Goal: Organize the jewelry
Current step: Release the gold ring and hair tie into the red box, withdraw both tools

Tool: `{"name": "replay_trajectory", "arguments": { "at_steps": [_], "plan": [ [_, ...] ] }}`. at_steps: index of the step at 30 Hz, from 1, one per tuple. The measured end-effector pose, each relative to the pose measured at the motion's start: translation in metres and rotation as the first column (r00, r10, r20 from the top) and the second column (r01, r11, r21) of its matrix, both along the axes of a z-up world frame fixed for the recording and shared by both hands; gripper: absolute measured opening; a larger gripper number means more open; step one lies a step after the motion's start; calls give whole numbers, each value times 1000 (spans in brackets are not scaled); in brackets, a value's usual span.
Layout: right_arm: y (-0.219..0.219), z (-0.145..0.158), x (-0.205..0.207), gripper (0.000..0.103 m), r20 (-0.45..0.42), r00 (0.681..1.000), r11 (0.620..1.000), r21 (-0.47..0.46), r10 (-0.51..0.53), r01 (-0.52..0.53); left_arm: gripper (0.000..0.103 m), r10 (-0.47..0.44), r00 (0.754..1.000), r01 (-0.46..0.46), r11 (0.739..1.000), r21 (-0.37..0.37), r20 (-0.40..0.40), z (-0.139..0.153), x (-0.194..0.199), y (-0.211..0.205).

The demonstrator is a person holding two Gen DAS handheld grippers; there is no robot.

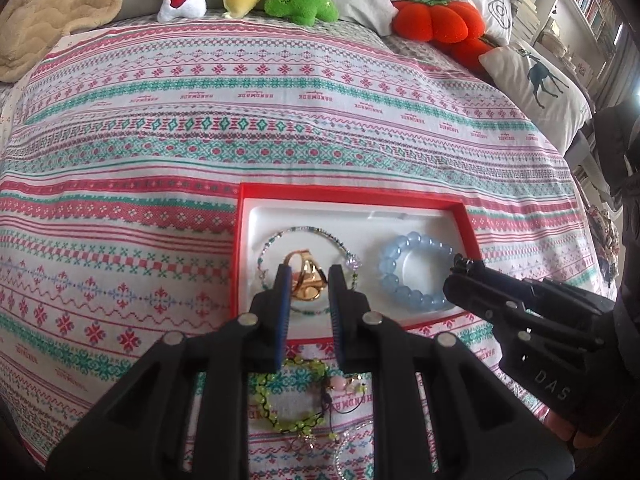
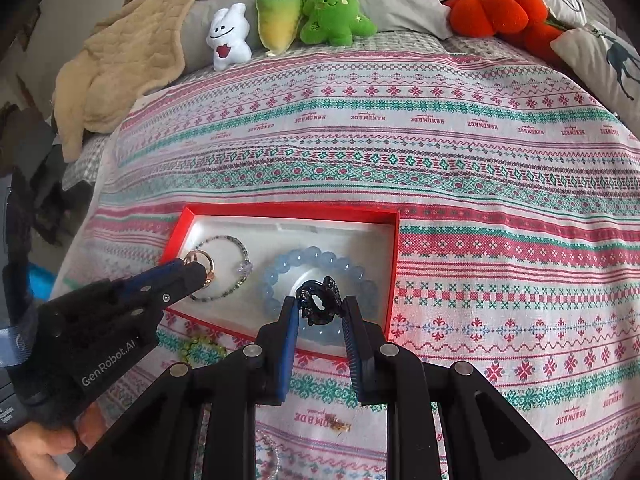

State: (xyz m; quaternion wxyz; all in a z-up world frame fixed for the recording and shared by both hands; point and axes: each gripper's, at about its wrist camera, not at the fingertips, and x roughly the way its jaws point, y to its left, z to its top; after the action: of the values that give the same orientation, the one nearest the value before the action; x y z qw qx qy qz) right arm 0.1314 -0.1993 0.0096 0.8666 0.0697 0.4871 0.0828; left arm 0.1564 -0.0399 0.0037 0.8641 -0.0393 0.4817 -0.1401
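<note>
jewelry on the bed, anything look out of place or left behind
Yes. A green beaded bracelet lies on the patterned bedspread just outside the red box, while the blue bead bracelet already sits inside. A clear beaded strand lies near it, also outside.

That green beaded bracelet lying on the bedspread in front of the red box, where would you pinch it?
Pinch the green beaded bracelet across one strand of its loop, coming straight down from above. It lies flat on the bedspread, so only a thin strand offers a grip.
</note>
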Motion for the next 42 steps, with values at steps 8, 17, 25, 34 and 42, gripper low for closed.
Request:
{"name": "replay_trajectory", "arguments": {
  "at_steps": [8, 17, 25, 34, 42],
  "plan": [
    [-4, 8, -5, 25, 13, 1000, 1000, 5, -2, 2, 36, -24, 1000, 23, 1000, 19, 14, 8, -8, 3],
    [-8, 20, -23, 65, 29, 1000, 1000, 6, 11, -11, 63, -56, 998, 55, 998, 26, 42, 28, -31, 17],
    [-16, 23, -42, 67, 19, 1000, 999, -41, -13, 14, 82, -50, 998, 48, 997, 57, 33, 29, -52, 32],
    [-22, 15, -58, 74, -58, 997, 997, -64, -50, 47, 84, -15, 998, 19, 998, 67, -56, 14, -66, 46],
    [-9, 7, -75, 74, -99, 995, 996, -87, -16, 8, 84, 11, 991, 6, 992, 129, -130, 0, -75, 55]
  ]
}}
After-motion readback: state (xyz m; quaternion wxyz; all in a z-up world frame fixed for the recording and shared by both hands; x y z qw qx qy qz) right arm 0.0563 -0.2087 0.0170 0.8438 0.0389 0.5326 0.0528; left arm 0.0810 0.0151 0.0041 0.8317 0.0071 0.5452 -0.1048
